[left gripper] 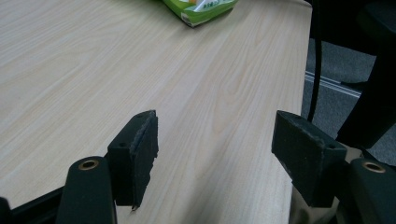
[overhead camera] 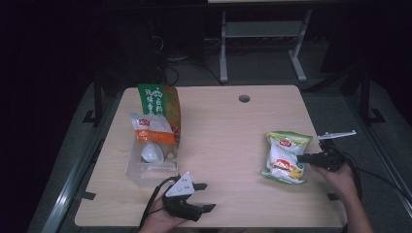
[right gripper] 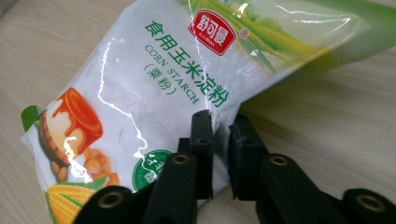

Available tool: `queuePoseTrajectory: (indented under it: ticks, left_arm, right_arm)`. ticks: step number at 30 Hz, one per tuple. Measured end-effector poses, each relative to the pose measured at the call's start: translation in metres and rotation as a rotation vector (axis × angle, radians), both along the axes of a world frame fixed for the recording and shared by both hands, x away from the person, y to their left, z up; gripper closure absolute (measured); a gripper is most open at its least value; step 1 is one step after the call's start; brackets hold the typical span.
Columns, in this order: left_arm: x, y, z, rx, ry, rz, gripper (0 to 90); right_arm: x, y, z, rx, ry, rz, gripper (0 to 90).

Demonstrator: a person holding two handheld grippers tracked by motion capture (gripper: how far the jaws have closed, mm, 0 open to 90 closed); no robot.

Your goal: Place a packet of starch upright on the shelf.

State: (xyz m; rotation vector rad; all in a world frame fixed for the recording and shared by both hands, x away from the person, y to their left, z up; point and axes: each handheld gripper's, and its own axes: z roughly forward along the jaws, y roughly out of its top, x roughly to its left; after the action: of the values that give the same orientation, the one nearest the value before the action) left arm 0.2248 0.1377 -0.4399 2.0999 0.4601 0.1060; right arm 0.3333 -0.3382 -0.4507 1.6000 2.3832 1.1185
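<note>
The glossy white and green plastic bag of corn starch (overhead camera: 286, 156) lies flat on the light wooden tabletop (overhead camera: 228, 141), on its right half, towards the near edge. The right tongs (overhead camera: 302, 158) come in from the bag's right and are clamped on its right edge; in the right gripper view the two black jaws stand close together with the bag's thin edge (right gripper: 219, 119) pinched between them. The left tongs (overhead camera: 208, 196) rest low at the near edge, left of centre, jaws wide apart with nothing between them but bare wood. At the far left, a clear plastic box (overhead camera: 145, 165) holds another white and orange packet (overhead camera: 151, 130), with a green and brown bag (overhead camera: 160, 102) upright behind it.
</note>
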Motion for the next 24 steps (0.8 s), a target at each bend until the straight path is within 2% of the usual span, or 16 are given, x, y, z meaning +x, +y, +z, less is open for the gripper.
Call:
queuePoseTrajectory:
  ticks: [3, 7, 10, 12, 18, 24]
  left_arm:
    - [0.001, 0.0, 0.0, -0.002, 0.002, -0.001, 31.4]
    - [0.003, -0.001, -0.002, -0.015, 0.026, 0.004, 31.4]
    - [0.006, -0.005, -0.003, -0.016, 0.036, 0.005, 31.4]
    - [0.009, -0.007, -0.001, -0.007, 0.025, 0.004, 31.4]
    - [0.021, -0.018, 0.008, -0.034, 0.038, 0.016, 31.4]
    - [0.039, -0.043, 0.011, -0.046, 0.044, 0.012, 31.0]
  right_arm:
    - [-0.002, 0.002, 0.002, -0.008, -0.003, 0.007, 88.5]
    - [-0.008, 0.001, 0.006, -0.003, -0.01, 0.012, 89.2]
    - [-0.015, 0.001, 0.011, 0.011, -0.042, 0.015, 89.4]
    - [-0.019, 0.001, 0.014, 0.025, -0.071, 0.018, 89.5]
    - [-0.032, 0.008, 0.033, 0.051, -0.15, 0.039, 89.6]
    - [-0.042, 0.021, 0.049, 0.053, -0.217, 0.089, 89.6]
